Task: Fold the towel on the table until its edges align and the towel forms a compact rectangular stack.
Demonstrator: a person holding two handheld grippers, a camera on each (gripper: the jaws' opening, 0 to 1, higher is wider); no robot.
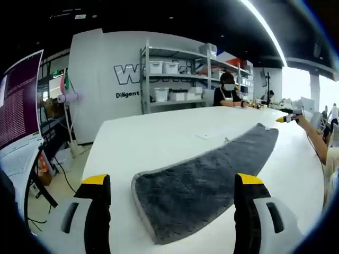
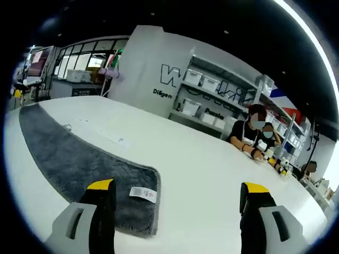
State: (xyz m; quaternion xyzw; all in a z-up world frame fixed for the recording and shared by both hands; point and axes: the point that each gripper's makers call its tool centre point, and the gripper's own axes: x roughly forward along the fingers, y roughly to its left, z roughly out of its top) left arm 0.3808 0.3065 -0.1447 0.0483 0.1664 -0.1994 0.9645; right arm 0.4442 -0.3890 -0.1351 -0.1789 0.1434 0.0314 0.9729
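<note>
White table [image 1: 159, 137] bears grey towel [image 1: 201, 180] between left hand-held gripper [image 1: 172, 185] jaws

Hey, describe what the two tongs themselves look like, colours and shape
Both match. The left tongs have two black jaws, each capped with a yellow tip, set in light grey housings with a slot-shaped cutout. The right tongs look the same: black jaws, yellow tips, grey slotted housings. No cables or printed markings are visible on either.

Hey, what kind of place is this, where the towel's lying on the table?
Probably a lab or shared workshop, not a home. A grey towel lies on a big white table, metal shelves hold storage bins, and people work at the far end.
</note>
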